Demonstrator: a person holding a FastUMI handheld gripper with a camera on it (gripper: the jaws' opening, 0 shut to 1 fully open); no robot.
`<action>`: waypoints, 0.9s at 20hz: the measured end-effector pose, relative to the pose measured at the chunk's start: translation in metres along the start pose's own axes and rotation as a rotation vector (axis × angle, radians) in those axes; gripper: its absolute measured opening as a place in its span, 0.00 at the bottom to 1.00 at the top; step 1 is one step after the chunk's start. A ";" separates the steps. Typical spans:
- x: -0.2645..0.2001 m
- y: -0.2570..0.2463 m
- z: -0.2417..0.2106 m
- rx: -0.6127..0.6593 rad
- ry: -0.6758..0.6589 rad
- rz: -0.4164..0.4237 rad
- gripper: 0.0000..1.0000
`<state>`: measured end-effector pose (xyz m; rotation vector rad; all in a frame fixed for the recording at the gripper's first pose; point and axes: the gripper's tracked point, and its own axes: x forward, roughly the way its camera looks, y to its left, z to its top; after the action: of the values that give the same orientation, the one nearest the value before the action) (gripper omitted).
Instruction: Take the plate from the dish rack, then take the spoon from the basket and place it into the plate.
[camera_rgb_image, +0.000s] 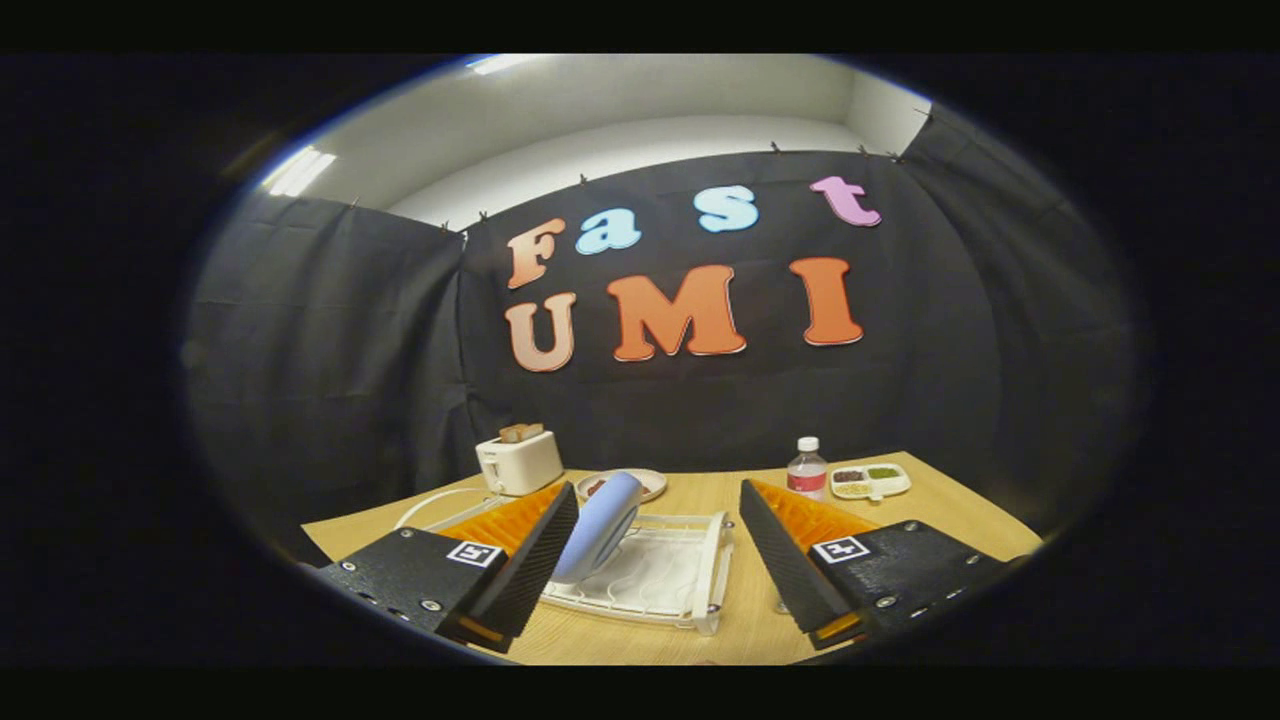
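Plate pickup is the step you're on, so here's how I'd go at it. Biggest thing first: the wooden table runs under everything, and the white dish rack sits on it just ahead of your tongs, roughly between the two fingers. The pale blue plate stands on edge in that rack, leaning a bit, right up against the inside of your left finger; I can't tell if it's actually touching. Your right finger is well apart from it, so the tongs are spread wide with nothing in them.

My take: slide a touch left so the plate's rim sits midway between the fingers, come in over the top edge, then squeeze across the thin rim. Lift straight up out of the slots before you tilt, or the rack will probably drag along.

Farther out, beyond the fingers, there's a white toaster, a small dish behind the plate, a water bottle and a divided snack tray. None of those matter yet. I can't spot the basket or spoon from here.
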<state>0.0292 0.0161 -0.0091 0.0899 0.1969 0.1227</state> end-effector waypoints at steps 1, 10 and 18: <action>0.005 -0.003 -0.009 0.013 0.063 0.003 0.97; 0.033 -0.011 -0.028 0.233 0.369 0.044 0.97; 0.062 -0.011 -0.040 0.179 0.510 0.011 0.95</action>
<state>0.0827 0.0163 -0.0613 0.2378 0.7169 0.1378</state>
